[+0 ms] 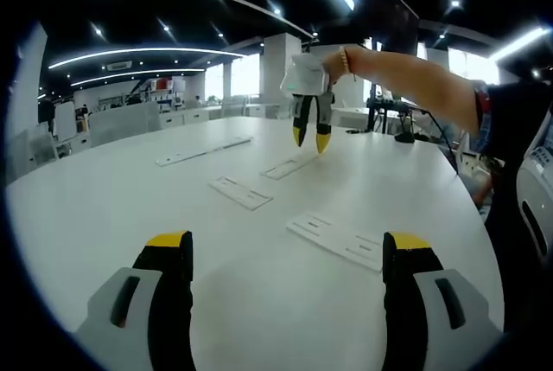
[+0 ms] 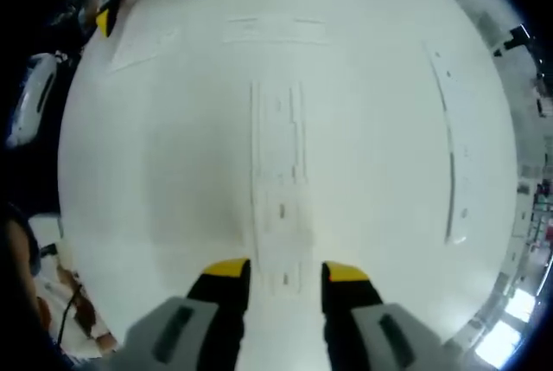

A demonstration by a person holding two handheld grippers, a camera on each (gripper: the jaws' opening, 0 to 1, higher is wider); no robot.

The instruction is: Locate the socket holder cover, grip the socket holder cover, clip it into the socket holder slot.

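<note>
A: Where's the cover?

B: On the white table (image 1: 112, 207), under my right gripper (image 2: 285, 271). In the right gripper view a flat white strip (image 2: 278, 176) lies straight ahead of my jaws. Its long axis runs along the line my jaws point, and its near end sits between the two yellow tips. Can't tell whether it's the cover or the holder; white on white, low contrast.

A: Right gripper state?

B: Jaws apart, moderate gap, nothing clamped. Tips straddle the strip's near end from above. Contact with the strip: can't tell.

A: Seen from the other side?

B: In the left gripper view the right gripper (image 1: 311, 137) hangs tips-down over the table's far half, held by my hand (image 1: 333, 64). Just below its tips is the same strip (image 1: 289, 165), long axis running diagonally away from me toward the right.

A: Other parts?

B: Three more flat white pieces in the left gripper view: a wide one (image 1: 337, 239) nearest, just ahead of my left jaws, a shorter one (image 1: 239, 192) behind it, and a long thin one (image 1: 204, 151) further back to the left. All roughly parallel in rows.

A: Left gripper?

B: Left gripper (image 1: 285, 246) jaws wide apart, empty, hovering low over the near edge of the table.
</note>
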